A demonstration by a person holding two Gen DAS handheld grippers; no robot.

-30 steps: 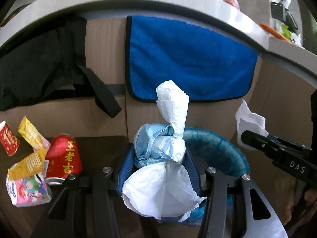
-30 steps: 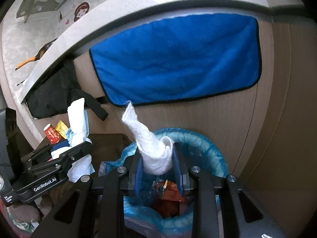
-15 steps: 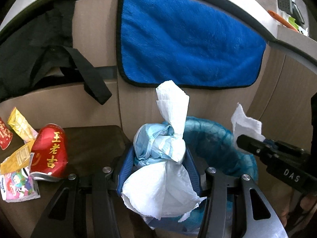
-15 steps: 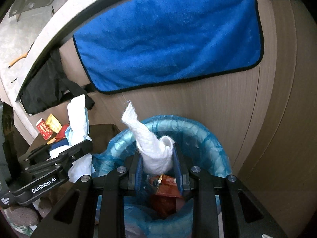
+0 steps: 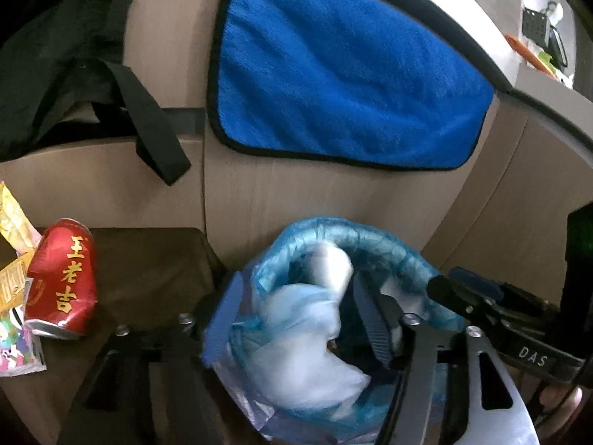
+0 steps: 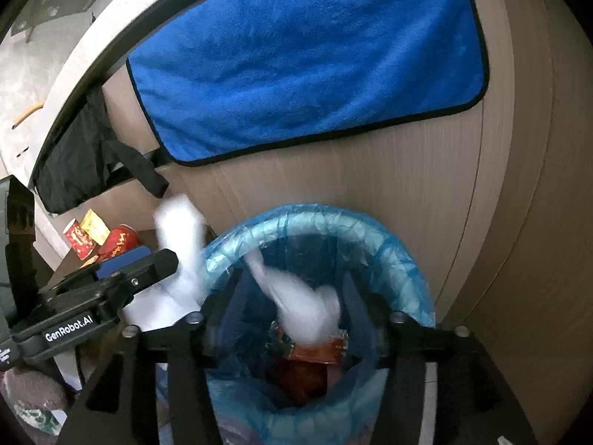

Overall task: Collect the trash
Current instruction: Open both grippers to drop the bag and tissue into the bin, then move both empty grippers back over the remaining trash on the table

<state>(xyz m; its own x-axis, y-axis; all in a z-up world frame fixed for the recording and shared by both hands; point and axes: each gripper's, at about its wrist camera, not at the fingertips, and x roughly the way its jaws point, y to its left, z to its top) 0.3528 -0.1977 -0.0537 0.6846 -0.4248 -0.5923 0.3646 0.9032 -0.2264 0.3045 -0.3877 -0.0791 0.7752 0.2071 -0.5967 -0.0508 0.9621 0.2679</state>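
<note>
A bin lined with a blue bag [image 6: 315,218] stands against the wooden cabinet; it also shows in the left wrist view [image 5: 370,237]. My left gripper [image 5: 296,315] is open over the bin's left rim, and a blurred wad of white and light-blue tissue [image 5: 304,333] drops between its fingers. My right gripper [image 6: 292,296] is open above the bin mouth, and a blurred white tissue [image 6: 307,307] falls from it onto red wrappers [image 6: 311,356] inside. The left gripper shows in the right wrist view [image 6: 122,274] with its tissue [image 6: 181,244] beside it.
A dark low table [image 5: 148,259] left of the bin holds a crushed red can [image 5: 63,278], a yellow wrapper [image 5: 11,218], a colourful packet [image 5: 15,348] and a small red cup [image 6: 78,239]. A blue towel [image 5: 333,85] and a black bag [image 5: 55,66] hang on the cabinet.
Both grippers moved forward over the bin and opened. The tissue wad has left the left gripper's grip and the white tissue has left the right's; both are falling, blurred.
</note>
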